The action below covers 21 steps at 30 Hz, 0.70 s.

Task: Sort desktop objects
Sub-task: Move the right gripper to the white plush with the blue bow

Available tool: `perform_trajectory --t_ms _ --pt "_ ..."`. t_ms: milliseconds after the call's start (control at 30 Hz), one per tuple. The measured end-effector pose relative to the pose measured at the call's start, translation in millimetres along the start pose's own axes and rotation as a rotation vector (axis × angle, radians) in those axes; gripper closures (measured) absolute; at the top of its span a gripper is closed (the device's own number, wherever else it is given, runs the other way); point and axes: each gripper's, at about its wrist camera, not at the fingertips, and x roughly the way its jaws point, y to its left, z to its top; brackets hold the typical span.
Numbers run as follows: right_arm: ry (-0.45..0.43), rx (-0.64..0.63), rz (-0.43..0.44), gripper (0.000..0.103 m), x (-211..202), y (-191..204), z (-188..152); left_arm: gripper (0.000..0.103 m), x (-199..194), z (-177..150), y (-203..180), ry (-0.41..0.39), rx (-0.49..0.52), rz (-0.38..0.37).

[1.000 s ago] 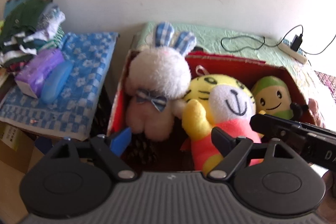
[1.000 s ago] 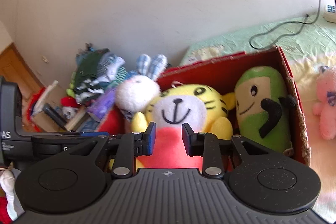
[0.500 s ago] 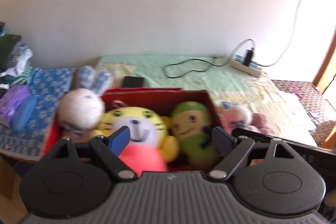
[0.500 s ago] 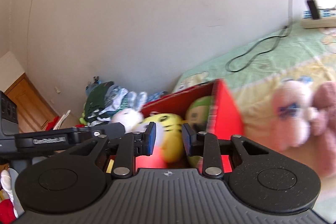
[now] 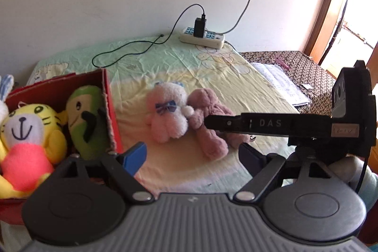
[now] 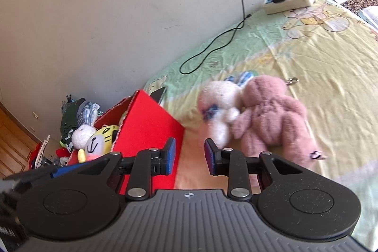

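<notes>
A red box [image 5: 109, 110] at the left holds a yellow tiger plush [image 5: 26, 131], a green plush [image 5: 86, 119] and a white rabbit plush [image 6: 82, 135]. A pale pink rabbit plush [image 5: 169, 115] and a mauve plush [image 5: 210, 124] lie side by side on the yellow-green sheet right of the box; they also show in the right wrist view, the pale one [image 6: 221, 108] and the mauve one [image 6: 271, 117]. My left gripper [image 5: 192, 155] is open and empty, in front of the two plushes. My right gripper [image 6: 187, 156] is open a little and empty, between the box [image 6: 151, 122] and the plushes.
A white power strip [image 5: 202, 38] with a black charger and a looping cable [image 5: 127, 51] lies by the wall. Papers [image 5: 278, 84] lie on a patterned cloth at the right. Clothes [image 6: 73, 115] are piled beyond the box. A small keyring [image 6: 293, 80] lies on the sheet.
Both grippers have swung right, away from the box's inside, and now face the two plushes on the sheet. The right gripper's jaws have opened slightly.
</notes>
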Motion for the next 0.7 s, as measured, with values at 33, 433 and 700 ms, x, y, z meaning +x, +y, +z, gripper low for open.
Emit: perform_trajectory --t_ms 33,433,700 --pt "0.003 0.001 -0.005 0.072 -1 -4 1 0.017 6 -1 -4 0.010 0.003 0.004" --pt "0.073 0.060 0.028 0.070 6 -43 41 0.015 77 11 -28 0.041 0.059 0.142" --pt "0.170 -0.039 0.057 0.064 52 -40 64 0.017 110 32 -2 0.040 -0.070 0.142"
